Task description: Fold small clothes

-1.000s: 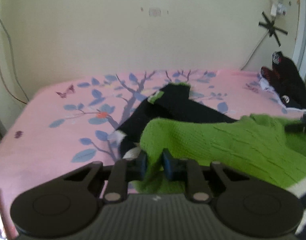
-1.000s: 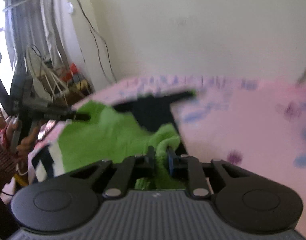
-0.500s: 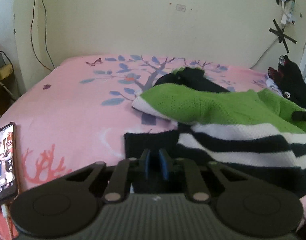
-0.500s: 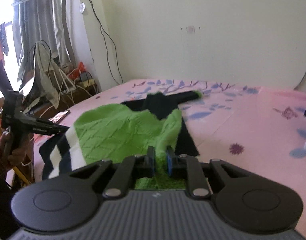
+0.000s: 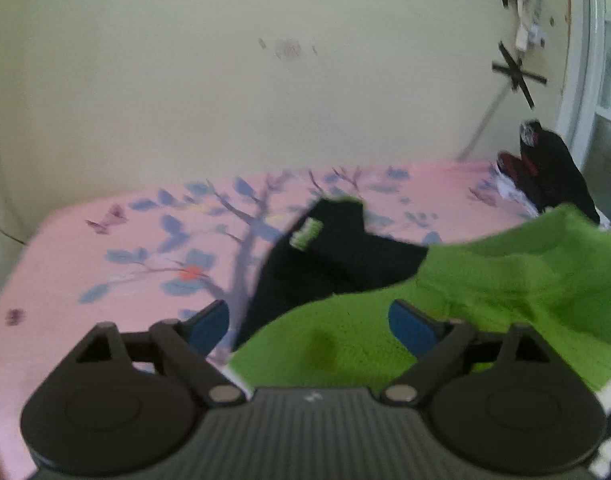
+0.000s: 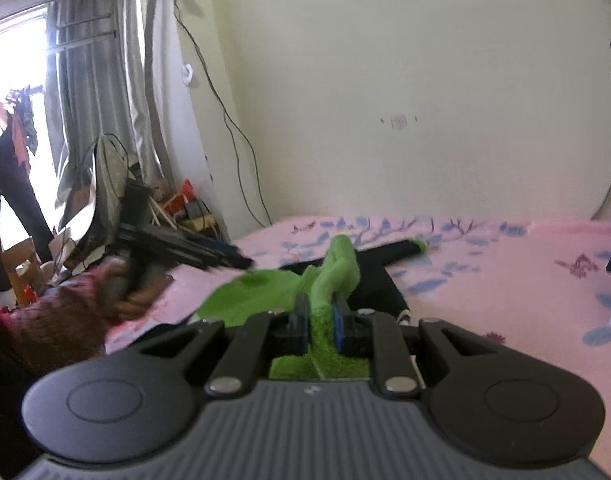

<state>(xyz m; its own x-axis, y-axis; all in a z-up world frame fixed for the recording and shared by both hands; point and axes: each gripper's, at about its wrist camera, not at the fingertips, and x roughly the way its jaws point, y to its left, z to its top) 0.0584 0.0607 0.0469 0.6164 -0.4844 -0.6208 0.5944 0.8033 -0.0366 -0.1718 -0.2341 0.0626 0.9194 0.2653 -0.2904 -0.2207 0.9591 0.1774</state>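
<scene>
While your left gripper (image 5: pixel 309 322) fingers have just spread wide, clear of cloth, right gripper (image 6: pixel 320 322) pinches green sweater (image 5: pixel 485 292) fold. Sweater lies lower right on bed (image 5: pixel 105 248). Soft, limp knit: grab hem edge.

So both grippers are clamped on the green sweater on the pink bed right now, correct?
Not quite. Only the right gripper is clamped on the green sweater; the right wrist view shows the knit pinched between its pads. The left gripper has just been opening, and the left wrist view shows its pads wide apart above the sweater, not pressing it. The sweater does lie on the pink bed.
</scene>
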